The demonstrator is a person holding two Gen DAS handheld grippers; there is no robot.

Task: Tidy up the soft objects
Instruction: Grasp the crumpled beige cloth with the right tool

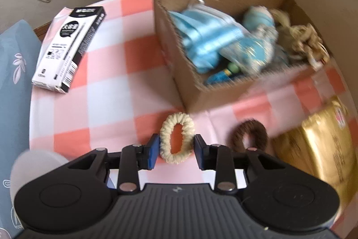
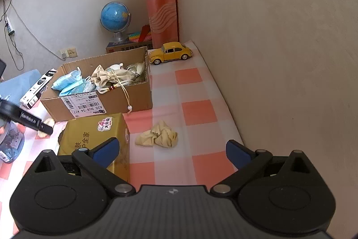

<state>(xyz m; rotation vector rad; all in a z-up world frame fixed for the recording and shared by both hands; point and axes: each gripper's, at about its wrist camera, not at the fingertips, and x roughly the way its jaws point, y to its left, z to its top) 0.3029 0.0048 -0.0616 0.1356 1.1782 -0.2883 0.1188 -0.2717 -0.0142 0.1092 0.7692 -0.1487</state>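
Left wrist view, from left to right. A blue patterned cushion sits at the far left edge. Beside it, a black-and-white carton lies flat on the checked surface. At centre, near the bottom, the left gripper points steeply down over a cream scrunchie; its jaws have drawn in and both blue pads touch the scrunchie's sides, so the jaws are clamped on it while it lies on the surface. Just right of it lies a brown scrunchie, apart from the jaws. Behind both stands an open cardboard box holding blue face masks and a beige cord bundle; this part of the picture is blurred. A gold carton occupies the right edge.

Right wrist view, from left to right. The left gripper's black body shows at the far left edge, over a pale item I cannot identify. The box and the gold carton follow; a beige drawstring pouch rests inside the box, its cord hanging over the front wall. At centre, a crumpled cream cloth lies on the surface, well ahead of the right gripper, whose jaws stand wide apart with nothing between them. A yellow toy car is parked at the far corner. A blue globe stands beyond the surface.
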